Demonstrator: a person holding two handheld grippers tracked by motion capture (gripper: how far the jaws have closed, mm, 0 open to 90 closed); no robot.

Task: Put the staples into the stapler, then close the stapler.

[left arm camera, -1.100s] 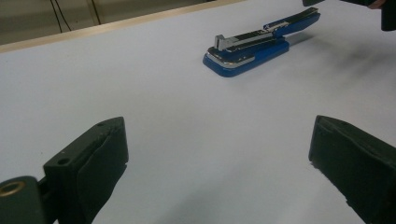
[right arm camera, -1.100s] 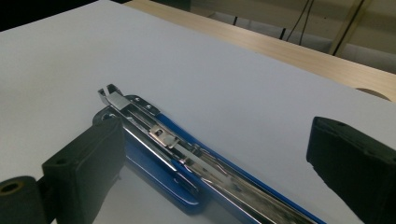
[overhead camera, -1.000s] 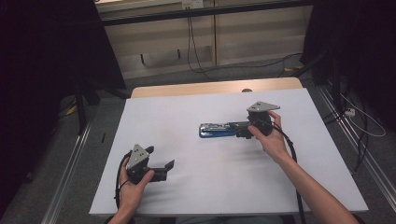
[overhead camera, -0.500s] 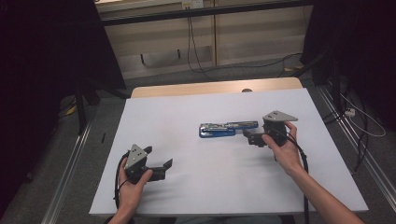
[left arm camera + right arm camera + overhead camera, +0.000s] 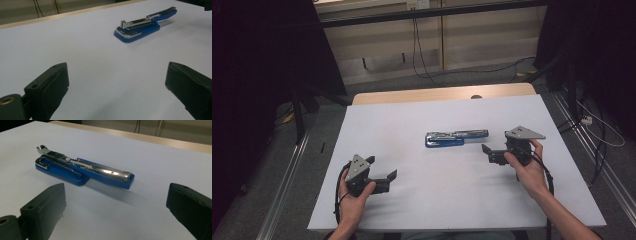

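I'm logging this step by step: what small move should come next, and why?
Probably ease the right gripper forward to the stapler: its jaws stand open and empty, aimed at the near blue end, while the left gripper sits farther off on the white table.

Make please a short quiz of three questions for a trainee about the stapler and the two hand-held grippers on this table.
1. True or false: the right hand-held gripper is shut on the blue stapler.
2. Which hand-held gripper is nearer to the stapler in the high view?
A. the left hand-held gripper
B. the right one
C. both equally near
3. Fill the gap: the stapler's top arm is swung ____, so the metal staple channel shows.

Key
1. False. Its jaws stand apart and touch nothing; the stapler lies free on the white table.
2. B.
3. open.
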